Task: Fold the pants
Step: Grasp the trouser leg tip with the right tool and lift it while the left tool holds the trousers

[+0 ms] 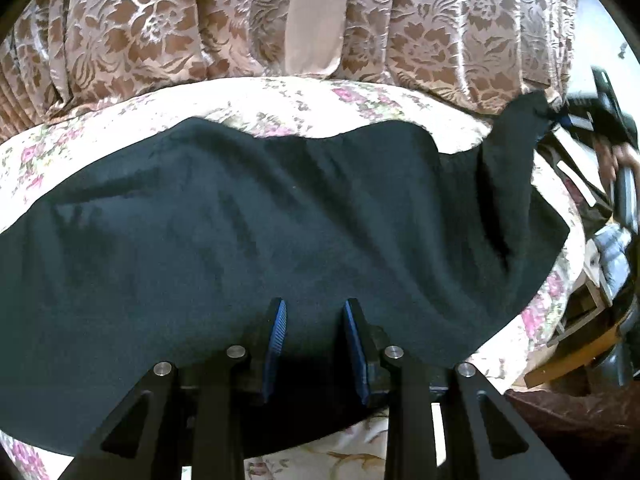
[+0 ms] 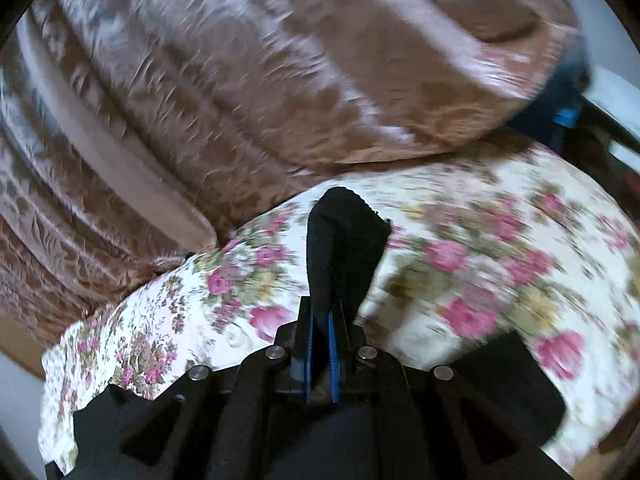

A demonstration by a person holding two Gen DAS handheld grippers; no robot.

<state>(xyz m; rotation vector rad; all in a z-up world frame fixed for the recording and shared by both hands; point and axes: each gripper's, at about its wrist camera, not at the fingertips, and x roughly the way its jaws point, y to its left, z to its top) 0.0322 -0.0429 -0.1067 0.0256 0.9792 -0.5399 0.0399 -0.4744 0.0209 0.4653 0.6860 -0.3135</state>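
Dark pants [image 1: 248,220] lie spread across a flowered bedspread [image 1: 80,136] in the left wrist view. My left gripper [image 1: 314,312] is open just above the pants' near part, with nothing between its blue pads. At the far right of that view my right gripper [image 1: 560,118] lifts one end of the pants off the bed. In the right wrist view my right gripper [image 2: 322,314] is shut on a dark fold of the pants [image 2: 344,236], which sticks up past the fingertips. More dark cloth [image 2: 516,384] lies on the bedspread [image 2: 480,248] at lower right.
Brown floral curtains [image 1: 160,28] hang behind the bed, also seen blurred in the right wrist view [image 2: 200,100]. A person's hand [image 1: 616,160] and dark furniture [image 1: 592,332] are past the bed's right edge.
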